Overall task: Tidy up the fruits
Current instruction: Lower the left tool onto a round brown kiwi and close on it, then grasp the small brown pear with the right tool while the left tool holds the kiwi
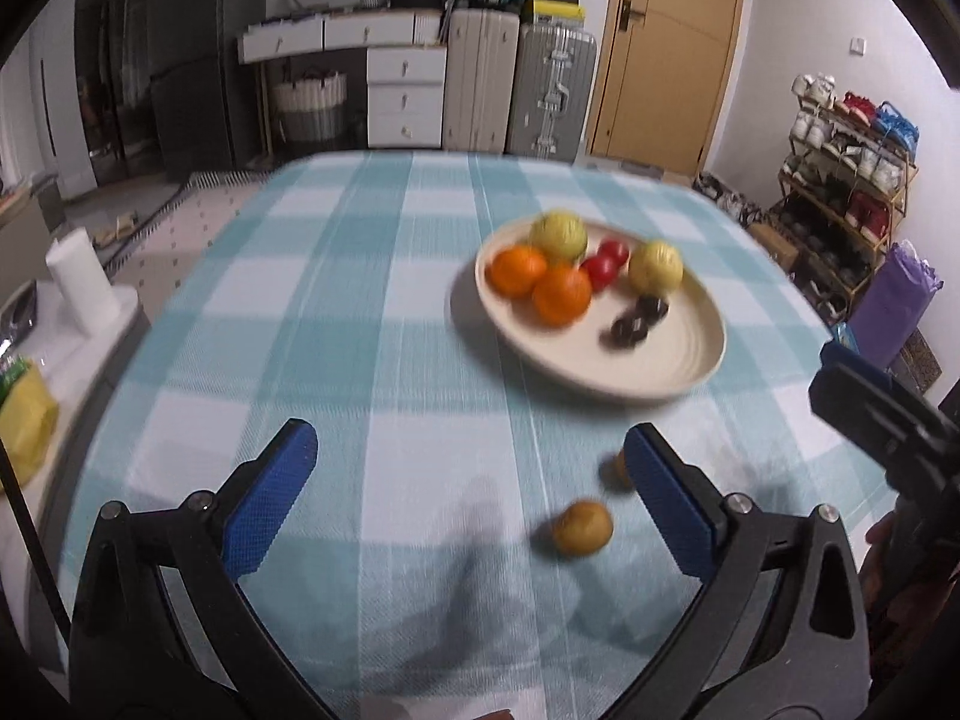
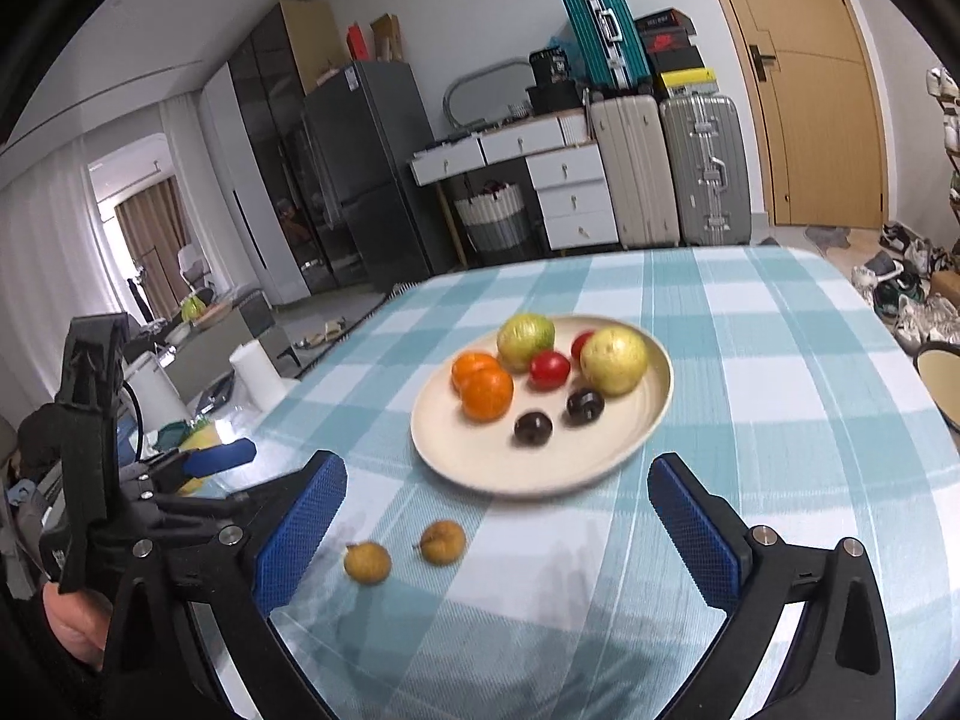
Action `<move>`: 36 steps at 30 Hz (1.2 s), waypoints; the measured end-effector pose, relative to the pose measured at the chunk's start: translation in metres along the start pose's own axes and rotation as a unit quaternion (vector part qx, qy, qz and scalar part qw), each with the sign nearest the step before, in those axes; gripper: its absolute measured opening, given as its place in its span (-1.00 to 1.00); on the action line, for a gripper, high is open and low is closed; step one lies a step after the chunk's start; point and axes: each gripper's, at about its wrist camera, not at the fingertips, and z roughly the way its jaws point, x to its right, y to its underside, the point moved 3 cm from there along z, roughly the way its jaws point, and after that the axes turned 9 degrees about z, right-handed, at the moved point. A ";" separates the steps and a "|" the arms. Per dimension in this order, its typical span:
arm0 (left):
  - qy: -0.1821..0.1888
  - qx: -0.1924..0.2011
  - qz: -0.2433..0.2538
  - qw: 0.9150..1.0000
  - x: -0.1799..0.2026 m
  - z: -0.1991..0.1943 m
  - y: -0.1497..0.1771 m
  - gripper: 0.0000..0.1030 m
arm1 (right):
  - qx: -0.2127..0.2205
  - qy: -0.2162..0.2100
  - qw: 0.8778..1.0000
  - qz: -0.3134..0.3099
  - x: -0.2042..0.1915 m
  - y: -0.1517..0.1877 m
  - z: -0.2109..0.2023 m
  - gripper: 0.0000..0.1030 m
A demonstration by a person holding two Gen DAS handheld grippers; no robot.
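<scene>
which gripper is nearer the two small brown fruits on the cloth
Left. The small brown fruits lie by the open left gripper's right finger; the open right gripper is a bit farther, fruits by its left finger.

No text, label, brand or number is sharp enough to read anywhere

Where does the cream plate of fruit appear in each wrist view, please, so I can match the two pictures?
Left wrist view: the cream plate lies right of centre, beyond the left gripper.
Right wrist view: the plate lies at centre, just beyond the right gripper.
Shared landmark: the two small brown fruits on the checked cloth, on the near side of the plate in both views.
</scene>
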 end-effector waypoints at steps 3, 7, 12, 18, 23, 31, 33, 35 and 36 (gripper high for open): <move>0.006 -0.015 0.001 1.000 0.004 0.011 0.013 0.98 | -0.010 0.005 1.000 -0.001 0.001 0.007 0.001 1.00; 0.017 -0.027 0.007 0.999 0.010 0.021 0.019 0.98 | -0.021 0.010 1.000 -0.002 0.002 0.014 0.004 1.00; 0.055 -0.042 0.001 0.998 0.015 0.027 0.024 0.96 | -0.035 0.013 0.999 0.002 0.004 0.019 0.008 1.00; 0.100 -0.058 -0.009 0.993 0.019 0.034 0.031 0.49 | -0.048 0.017 0.999 0.008 0.005 0.021 0.014 1.00; 0.121 -0.056 -0.001 0.991 0.022 0.037 0.030 0.06 | -0.058 0.022 0.998 0.009 0.005 0.022 0.018 1.00; 0.187 -0.045 -0.014 0.981 0.022 0.034 0.028 -0.54 | -0.080 0.023 0.996 0.003 0.002 0.026 0.029 1.00; 0.188 -0.041 -0.015 0.981 0.019 0.032 0.026 -0.54 | -0.087 0.022 0.996 0.003 0.000 0.026 0.032 1.00; 0.188 -0.039 -0.018 0.981 0.015 0.029 0.025 -0.54 | -0.094 0.022 0.995 0.002 -0.002 0.027 0.037 1.00; 0.187 -0.037 -0.021 0.981 0.013 0.027 0.024 -0.54 | -0.097 0.022 0.995 0.001 -0.003 0.027 0.038 0.99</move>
